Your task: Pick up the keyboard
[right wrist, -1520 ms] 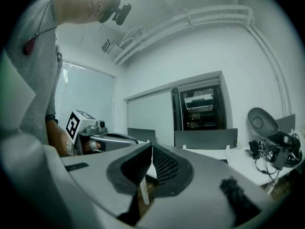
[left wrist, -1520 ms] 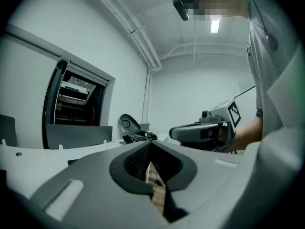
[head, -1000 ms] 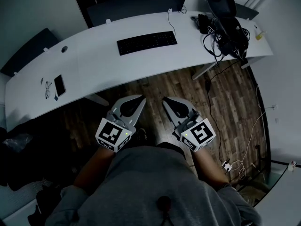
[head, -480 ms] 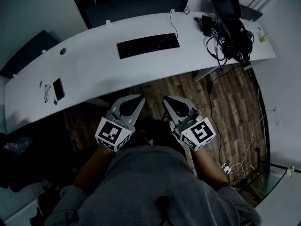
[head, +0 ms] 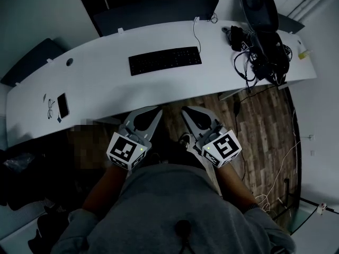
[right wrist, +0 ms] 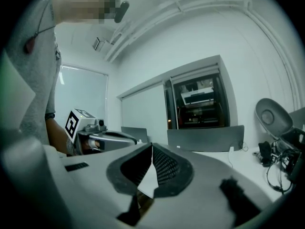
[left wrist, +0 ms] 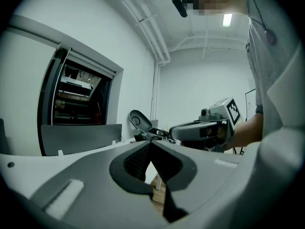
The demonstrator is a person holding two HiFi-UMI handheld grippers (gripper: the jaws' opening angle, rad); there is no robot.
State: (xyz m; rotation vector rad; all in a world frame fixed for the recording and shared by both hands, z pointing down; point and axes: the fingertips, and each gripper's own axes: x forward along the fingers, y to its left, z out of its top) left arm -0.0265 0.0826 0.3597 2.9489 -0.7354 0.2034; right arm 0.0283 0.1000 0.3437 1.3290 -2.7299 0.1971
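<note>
Ahead of both fingertips, keyboard [head: 165,60]: black, flat on the white desk [head: 106,83], well apart from either gripper, untouched.
Left gripper [head: 157,110]: jaws pressed together with nothing between them; tip points toward the desk edge.
Right gripper [head: 185,110]: jaws likewise together, empty; just beside the left one, the two tips near each other.
Desk: curved, its near edge just beyond the fingertips.
Phone [head: 62,105]: dark, flat on the desk, far to the left of the left fingertips.
Cables and dark gear [head: 259,52]: tangled heap on the desk, well to the right of the right fingertips.
Divider panel [head: 159,9]: dark, upright behind the keyboard, on the side away from the fingers.
Floor [head: 254,120]: wood planks, below and to the right of the right gripper.
</note>
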